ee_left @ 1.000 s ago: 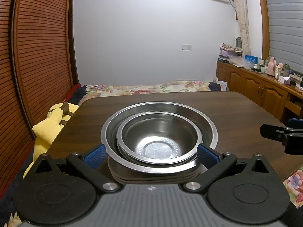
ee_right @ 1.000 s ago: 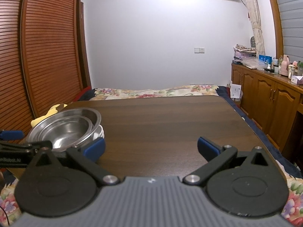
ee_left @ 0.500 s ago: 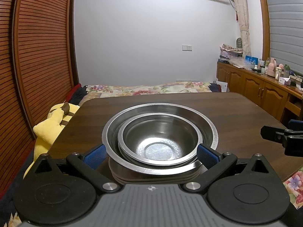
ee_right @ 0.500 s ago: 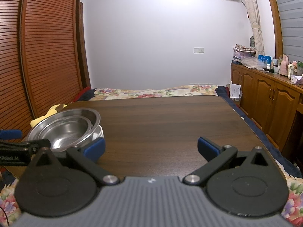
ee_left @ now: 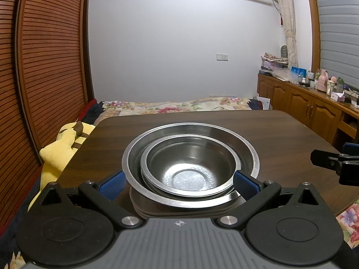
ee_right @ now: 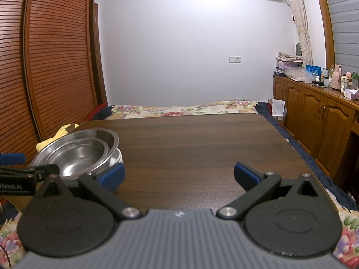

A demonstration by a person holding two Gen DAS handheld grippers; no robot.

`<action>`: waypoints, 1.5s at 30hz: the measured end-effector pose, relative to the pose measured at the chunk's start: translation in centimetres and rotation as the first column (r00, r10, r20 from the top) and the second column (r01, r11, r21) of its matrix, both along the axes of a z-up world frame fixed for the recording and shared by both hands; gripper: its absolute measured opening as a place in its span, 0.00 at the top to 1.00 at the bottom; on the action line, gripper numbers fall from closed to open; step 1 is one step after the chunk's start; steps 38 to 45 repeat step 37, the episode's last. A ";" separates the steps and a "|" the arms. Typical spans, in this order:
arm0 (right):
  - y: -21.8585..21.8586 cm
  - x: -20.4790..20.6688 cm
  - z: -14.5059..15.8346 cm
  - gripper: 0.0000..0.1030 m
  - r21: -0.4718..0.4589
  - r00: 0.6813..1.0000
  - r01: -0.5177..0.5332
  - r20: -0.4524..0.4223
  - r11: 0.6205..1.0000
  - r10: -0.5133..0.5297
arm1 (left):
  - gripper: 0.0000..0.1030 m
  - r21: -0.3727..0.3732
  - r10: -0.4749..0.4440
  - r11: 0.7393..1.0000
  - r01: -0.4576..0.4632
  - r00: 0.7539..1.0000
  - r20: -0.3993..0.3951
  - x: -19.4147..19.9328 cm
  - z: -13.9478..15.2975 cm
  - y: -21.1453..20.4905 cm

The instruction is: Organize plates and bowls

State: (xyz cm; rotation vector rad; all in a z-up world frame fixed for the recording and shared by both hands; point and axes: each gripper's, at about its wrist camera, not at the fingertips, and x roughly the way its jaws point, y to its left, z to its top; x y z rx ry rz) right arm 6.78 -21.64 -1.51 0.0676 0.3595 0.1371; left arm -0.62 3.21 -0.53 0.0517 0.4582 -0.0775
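Observation:
A small steel bowl [ee_left: 190, 168] sits nested in a large steel bowl [ee_left: 246, 148], which rests on a stack of plates [ee_left: 179, 211] on the dark wooden table [ee_left: 280, 130]. My left gripper [ee_left: 179, 182] is open, its blue pads on either side of the stack's near edge, not pressing it. The stack also shows in the right wrist view [ee_right: 80, 150] at the left. My right gripper [ee_right: 179, 176] is open and empty over bare table, to the right of the stack.
A yellow plush toy [ee_left: 60, 148] lies off the table's left edge. A bed with a floral cover [ee_right: 179, 108] stands behind the table. Wooden cabinets [ee_right: 314, 116] line the right wall. Slatted wooden doors [ee_left: 44, 67] are on the left.
The left gripper has shifted very slightly; the bowls sit a touch higher in its view. The right gripper has barely moved. Both jaws stay open.

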 end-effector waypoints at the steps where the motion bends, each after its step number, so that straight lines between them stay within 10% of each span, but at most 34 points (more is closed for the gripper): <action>1: 0.0 0.0 0.0 0.00 0.001 1.000 0.001 0.001 1.000 -0.001 | 0.00 0.000 0.000 1.000 0.000 1.000 0.000 0.0 0.1 0.0; 45: -0.3 -0.1 0.0 0.00 0.005 1.000 0.006 0.001 1.000 -0.006 | 0.00 -0.001 -0.001 1.000 0.001 1.000 -0.003 -0.1 0.1 0.1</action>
